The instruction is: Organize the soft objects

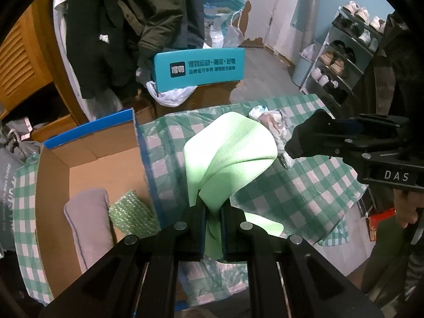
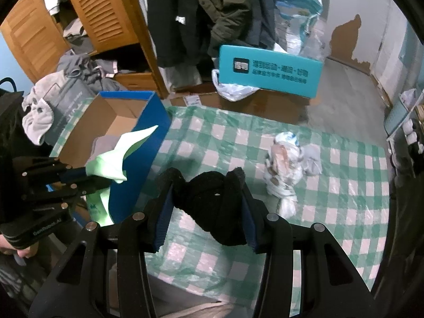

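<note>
The sorting is being judged as about half done. Two soft things are already lying in the box (image 1: 87,159): a grey cloth (image 1: 87,222) and, just beside it, a green roll (image 1: 129,214). A light green cloth (image 1: 233,156) is being pinched in the fully closed left tool (image 1: 213,228) and held above the checked desk (image 1: 304,193), just beside the box's blue wall. A black knit (image 2: 212,198) is being gripped between the half-spread pads of the right tool (image 2: 205,212), also clear of the desk. One item is being left untouched: a white patterned bundle (image 2: 286,164) on the desk, well apart from the box. So both held pieces are still waiting to be dropped in, and the bundle is still waiting to be fetched.
</note>
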Demonstrator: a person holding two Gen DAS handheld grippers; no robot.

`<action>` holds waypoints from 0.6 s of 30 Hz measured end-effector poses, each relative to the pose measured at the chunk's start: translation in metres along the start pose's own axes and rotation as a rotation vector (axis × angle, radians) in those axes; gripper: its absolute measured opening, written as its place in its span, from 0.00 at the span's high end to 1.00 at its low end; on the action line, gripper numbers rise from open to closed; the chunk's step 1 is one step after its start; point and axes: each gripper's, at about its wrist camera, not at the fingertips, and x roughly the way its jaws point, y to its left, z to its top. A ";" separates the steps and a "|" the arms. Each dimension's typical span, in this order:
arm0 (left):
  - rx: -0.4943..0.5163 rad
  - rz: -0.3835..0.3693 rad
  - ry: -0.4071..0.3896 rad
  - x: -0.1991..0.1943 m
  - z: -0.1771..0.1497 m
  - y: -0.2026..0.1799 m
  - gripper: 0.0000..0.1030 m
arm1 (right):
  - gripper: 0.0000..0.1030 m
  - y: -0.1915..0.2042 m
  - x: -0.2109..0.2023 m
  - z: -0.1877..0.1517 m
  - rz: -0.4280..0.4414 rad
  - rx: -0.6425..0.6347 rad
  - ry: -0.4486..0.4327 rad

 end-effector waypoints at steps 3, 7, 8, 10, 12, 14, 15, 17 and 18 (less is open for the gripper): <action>-0.006 0.014 -0.010 -0.005 -0.001 0.006 0.91 | 0.55 0.010 0.002 0.005 0.009 -0.016 -0.002; -0.015 0.036 -0.027 -0.012 -0.004 0.016 0.91 | 0.55 0.025 0.007 0.012 0.019 -0.034 -0.003; -0.019 0.042 -0.032 -0.015 -0.006 0.020 0.91 | 0.55 0.028 0.008 0.014 0.023 -0.040 -0.003; -0.027 0.048 -0.037 -0.018 -0.007 0.027 0.91 | 0.55 0.035 0.013 0.017 0.030 -0.047 0.002; -0.038 0.052 -0.039 -0.020 -0.009 0.033 0.91 | 0.55 0.042 0.018 0.020 0.034 -0.056 0.009; -0.050 0.062 -0.040 -0.022 -0.010 0.041 0.91 | 0.55 0.049 0.022 0.023 0.040 -0.064 0.017; -0.057 0.065 -0.041 -0.022 -0.010 0.044 0.91 | 0.55 0.052 0.024 0.024 0.044 -0.069 0.020; -0.070 0.071 -0.043 -0.024 -0.012 0.052 0.91 | 0.55 0.061 0.029 0.028 0.050 -0.082 0.026; -0.079 0.073 -0.044 -0.024 -0.013 0.057 0.91 | 0.55 0.065 0.030 0.029 0.053 -0.088 0.027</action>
